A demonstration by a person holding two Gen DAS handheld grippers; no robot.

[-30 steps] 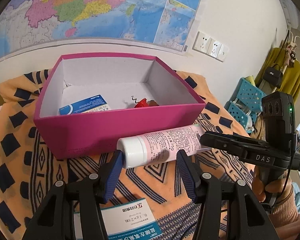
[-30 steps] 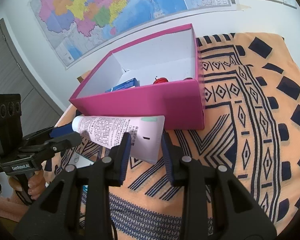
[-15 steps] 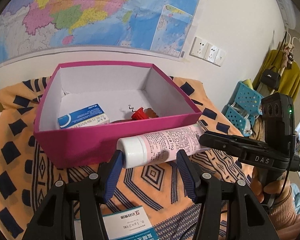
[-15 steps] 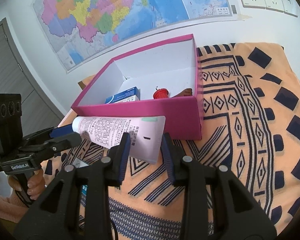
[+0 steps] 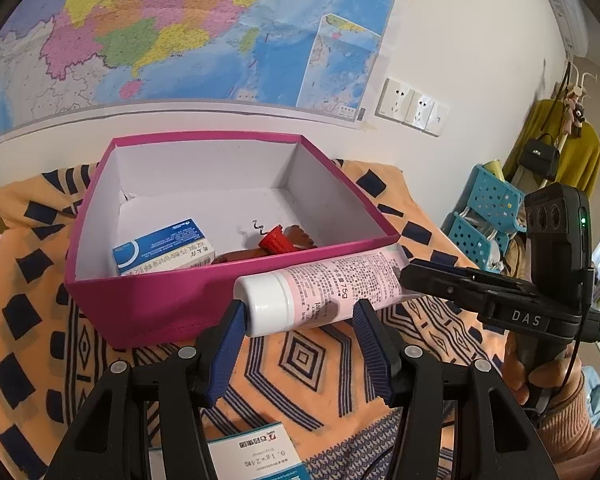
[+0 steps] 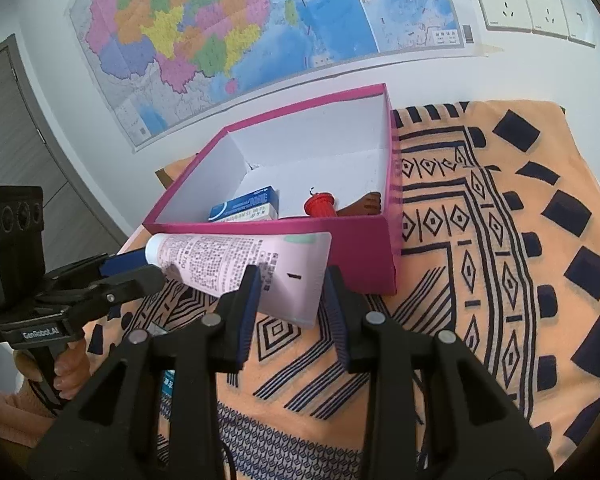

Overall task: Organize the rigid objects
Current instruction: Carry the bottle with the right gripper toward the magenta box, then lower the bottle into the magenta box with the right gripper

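Pink box (image 5: 172,300) w/ med carton (image 5: 164,250), red corkscrew (image 5: 276,240)

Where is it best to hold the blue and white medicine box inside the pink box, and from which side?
Grip the blue and white medicine box across its two long faces, coming from above. It lies flat near the pink box's front wall, so the walls probably block a sideways approach.

We see a tabletop covered by an orange cloth (image 6: 500,264) with dark blue geometric patterns. On the cloth stands an open magenta box (image 5: 152,300), set toward the wall. Nearer us than the box, a white-and-teal medicine carton (image 5: 256,456) lies flat on the cloth.
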